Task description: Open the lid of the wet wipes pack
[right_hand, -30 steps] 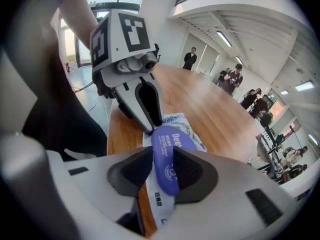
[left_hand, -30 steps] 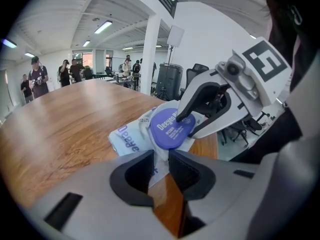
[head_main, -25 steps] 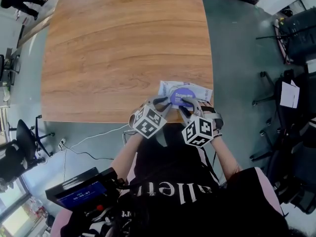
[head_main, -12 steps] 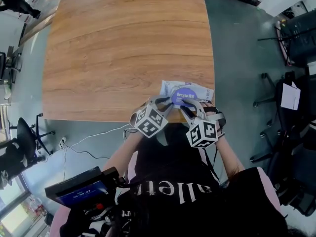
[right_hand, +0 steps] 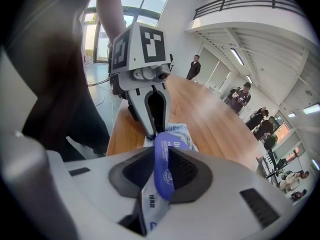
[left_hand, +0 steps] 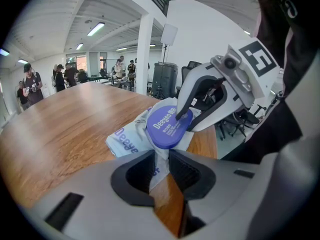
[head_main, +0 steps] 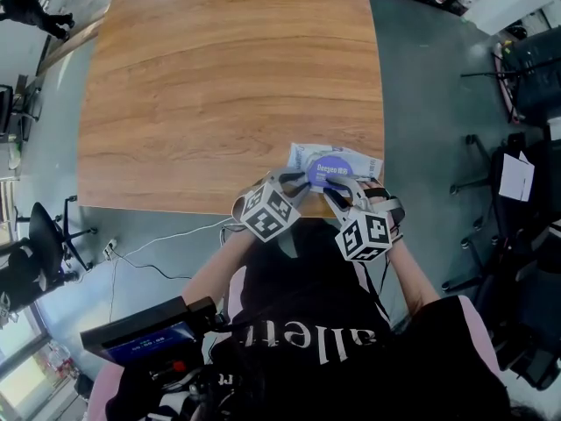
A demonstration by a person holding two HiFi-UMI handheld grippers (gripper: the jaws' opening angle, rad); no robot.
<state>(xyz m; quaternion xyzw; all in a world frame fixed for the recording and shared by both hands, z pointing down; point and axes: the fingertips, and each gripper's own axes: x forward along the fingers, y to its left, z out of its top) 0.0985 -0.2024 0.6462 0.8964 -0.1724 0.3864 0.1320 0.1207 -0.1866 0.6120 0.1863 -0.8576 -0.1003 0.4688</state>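
Wooden table (head_main: 228,95), warm brown grain running left-right, is standing on the grey floor (head_main: 421,77). From the tabletop's centre, the wet wipes pack (head_main: 359,162) is sitting at approx 5 o'clock, right by the near edge & close to the near-right corner. Pack's pale w/ blue print, and its purple lid (head_main: 326,172) is facing up toward the pack's 7 o'clock end. Can't tell if the pack is lying fully flat.
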